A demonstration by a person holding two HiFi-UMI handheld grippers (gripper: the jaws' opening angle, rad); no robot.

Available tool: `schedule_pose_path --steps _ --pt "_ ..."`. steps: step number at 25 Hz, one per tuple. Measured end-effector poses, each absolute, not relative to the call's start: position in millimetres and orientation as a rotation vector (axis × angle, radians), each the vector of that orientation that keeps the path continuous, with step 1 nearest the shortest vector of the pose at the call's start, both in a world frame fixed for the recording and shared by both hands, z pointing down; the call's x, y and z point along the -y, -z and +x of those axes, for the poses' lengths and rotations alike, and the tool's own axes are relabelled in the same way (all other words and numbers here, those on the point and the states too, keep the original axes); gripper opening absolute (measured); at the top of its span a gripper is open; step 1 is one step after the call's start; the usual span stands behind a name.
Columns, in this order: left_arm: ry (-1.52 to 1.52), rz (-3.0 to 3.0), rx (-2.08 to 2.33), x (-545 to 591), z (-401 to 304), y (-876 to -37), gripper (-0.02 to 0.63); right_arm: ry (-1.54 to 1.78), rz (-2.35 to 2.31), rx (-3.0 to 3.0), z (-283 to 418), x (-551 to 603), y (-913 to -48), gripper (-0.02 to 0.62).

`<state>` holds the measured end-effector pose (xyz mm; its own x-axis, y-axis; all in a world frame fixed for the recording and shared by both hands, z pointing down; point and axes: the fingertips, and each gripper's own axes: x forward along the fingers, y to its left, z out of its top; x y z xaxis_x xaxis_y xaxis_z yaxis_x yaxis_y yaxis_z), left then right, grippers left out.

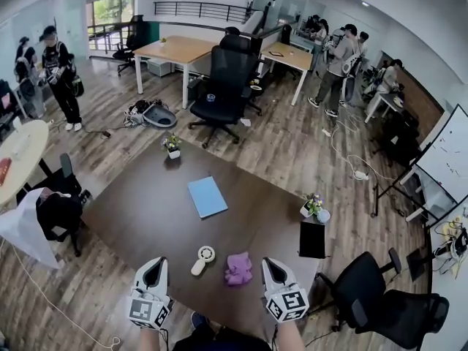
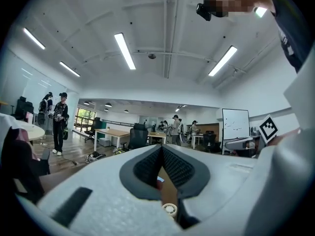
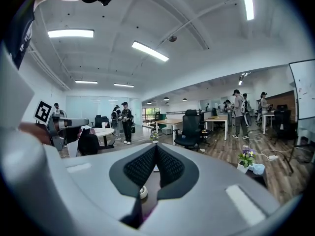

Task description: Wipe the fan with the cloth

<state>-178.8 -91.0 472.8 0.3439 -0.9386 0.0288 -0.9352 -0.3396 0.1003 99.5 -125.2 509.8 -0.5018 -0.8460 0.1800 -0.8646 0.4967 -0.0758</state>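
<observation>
Both grippers sit at the near edge of the dark table (image 1: 139, 218), side by side and well apart, pointing away from the person and roughly level. Left gripper (image 1: 155, 265): jaws pressed together, nothing between them. Right gripper (image 1: 272, 267): same, jaws together and empty.

Each carries a marker cube, left (image 1: 148, 311) and right (image 1: 287, 303), with black-and-white square patterns and no readable text.

The fan (image 1: 204, 258), a small white handheld one, lies flat on the table between the two grippers, nearer the left one and just ahead of its tip. The purple cloth (image 1: 238, 269) lies crumpled to the fan's right with a small gap between them, just beside the right gripper's tip on its inner side. Neither gripper touches either item. In the left gripper view the fan (image 2: 170, 209) shows low behind the closed jaws; in the right gripper view it (image 3: 143, 192) peeks out low and left of them.

Farther up the table there is a blue folder (image 1: 207, 196), lying flat mid-table. A small potted plant (image 1: 172, 146) stands at the far edge, another (image 1: 313, 207) at the right edge beside a black tablet (image 1: 312, 238). Beyond the table stands a black office chair (image 1: 219, 86). At the right there is a whiteboard (image 1: 450, 156) – its writing is too small to read.
</observation>
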Motion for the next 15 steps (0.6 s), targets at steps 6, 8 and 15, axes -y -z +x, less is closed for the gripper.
schedule_pose_path --steps 6,8,15 --pt "-0.005 2.488 1.704 117.7 -167.4 -495.9 -0.003 -0.260 1.524 2.589 105.4 138.2 -516.7 0.012" --pt "-0.040 2.466 1.692 125.0 -163.0 -512.1 -0.003 -0.274 1.520 2.588 107.7 143.9 -520.5 0.012" --pt "-0.320 2.466 1.616 146.8 -141.9 -578.2 -0.003 -0.298 1.500 2.579 108.1 154.7 -536.4 0.012"
